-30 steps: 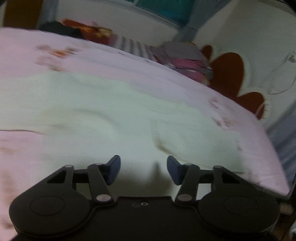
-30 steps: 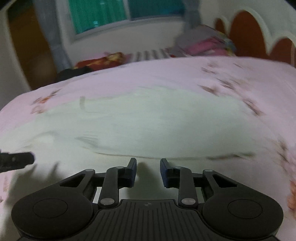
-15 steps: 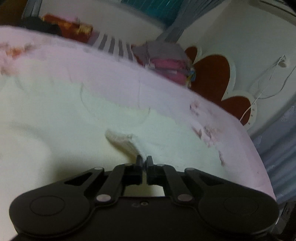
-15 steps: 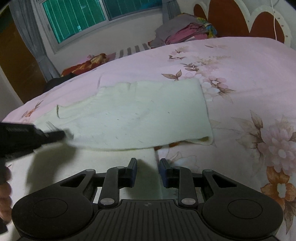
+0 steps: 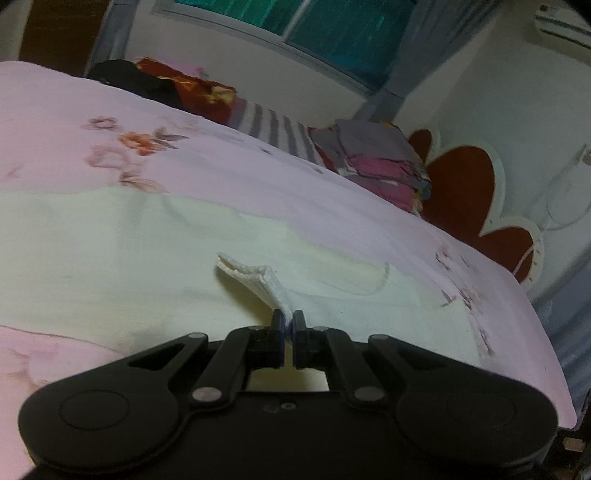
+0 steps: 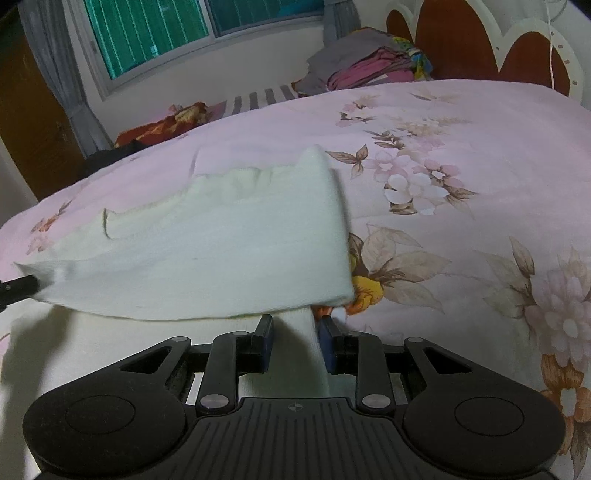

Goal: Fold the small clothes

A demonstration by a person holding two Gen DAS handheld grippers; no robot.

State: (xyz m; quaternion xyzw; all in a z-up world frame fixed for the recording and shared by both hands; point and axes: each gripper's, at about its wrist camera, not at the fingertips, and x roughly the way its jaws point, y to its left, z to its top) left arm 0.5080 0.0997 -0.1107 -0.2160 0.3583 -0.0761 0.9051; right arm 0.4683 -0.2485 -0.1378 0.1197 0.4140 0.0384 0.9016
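cream knit garment (image 6: 229, 254) lay spread on pink floral bedspread (image 6: 461, 147), near part lifted and folded over itself. left gripper (image 5: 288, 319) clenched on ribbed edge of garment (image 5: 255, 280), pinched fold raised off bed. right gripper (image 6: 295, 332) partly parted, strip of cloth between fingers (image 6: 327, 345), pads apparently not pressing it. pile of folded clothes (image 6: 369, 62) sat at far side near red headboard (image 6: 461, 40). window (image 6: 166, 29) behind bed.

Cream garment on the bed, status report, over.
Left gripper shut on the cream garment's edge. Right gripper part open, cloth between its jaws. Nothing in the way on the pink floral bedspread.
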